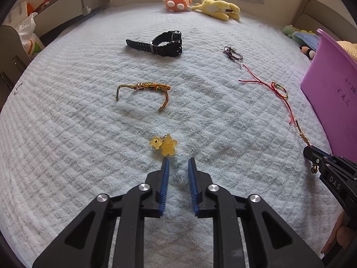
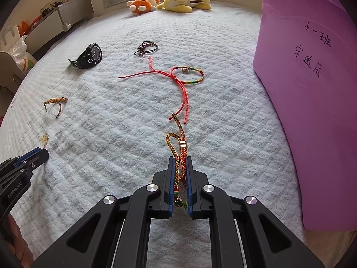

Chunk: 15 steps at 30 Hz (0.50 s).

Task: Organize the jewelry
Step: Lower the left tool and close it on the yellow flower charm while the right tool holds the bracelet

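Jewelry lies on a white quilted bed cover. My right gripper is shut on a braided multicolour bracelet, which trails forward on the cover; the bracelet also shows in the left wrist view. My left gripper is open and empty, just behind a yellow bear-and-flower charm. Further off lie a second braided bracelet, a black watch, a dark cord necklace and a red string bracelet. A purple bin stands at the right.
An orange plush and a yellow plush lie at the far end of the bed. More soft toys sit at the right behind the bin. A bed rail and shelf with bags run along the left.
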{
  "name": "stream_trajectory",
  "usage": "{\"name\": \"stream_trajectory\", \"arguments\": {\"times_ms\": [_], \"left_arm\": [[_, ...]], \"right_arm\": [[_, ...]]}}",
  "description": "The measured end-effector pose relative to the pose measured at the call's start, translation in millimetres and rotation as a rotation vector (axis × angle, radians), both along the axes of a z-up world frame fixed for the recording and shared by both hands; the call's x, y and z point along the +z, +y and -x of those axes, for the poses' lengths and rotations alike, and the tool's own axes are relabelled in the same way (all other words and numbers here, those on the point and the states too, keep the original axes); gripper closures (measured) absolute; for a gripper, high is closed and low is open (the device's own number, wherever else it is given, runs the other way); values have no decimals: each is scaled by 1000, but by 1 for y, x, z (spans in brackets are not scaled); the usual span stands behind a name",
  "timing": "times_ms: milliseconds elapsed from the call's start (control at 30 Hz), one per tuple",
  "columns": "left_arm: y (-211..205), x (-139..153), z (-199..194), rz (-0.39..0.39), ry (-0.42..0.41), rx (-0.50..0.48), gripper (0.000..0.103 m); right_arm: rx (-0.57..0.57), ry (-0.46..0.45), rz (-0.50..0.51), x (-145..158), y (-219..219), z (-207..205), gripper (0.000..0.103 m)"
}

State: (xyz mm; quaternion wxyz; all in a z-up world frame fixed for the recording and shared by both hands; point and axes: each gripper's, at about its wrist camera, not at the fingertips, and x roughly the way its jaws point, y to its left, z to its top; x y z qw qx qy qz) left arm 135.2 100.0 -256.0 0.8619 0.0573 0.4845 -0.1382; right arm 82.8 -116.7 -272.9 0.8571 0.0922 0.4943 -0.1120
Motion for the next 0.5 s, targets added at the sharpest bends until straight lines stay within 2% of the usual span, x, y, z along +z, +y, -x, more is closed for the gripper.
{"name": "stream_trajectory", "arguments": {"times_ms": [67,133,500], "left_arm": [[3,3,0,10,-25,17,55],[6,5,0,14,-50,30,47],[4,-18,-28,-12,-34,53,47]], "right_arm": [[3,0,0,-1,0,0,94],[7,1,2,-1,0,-1,94],[19,0,6,-2,2,-1,94]]}}
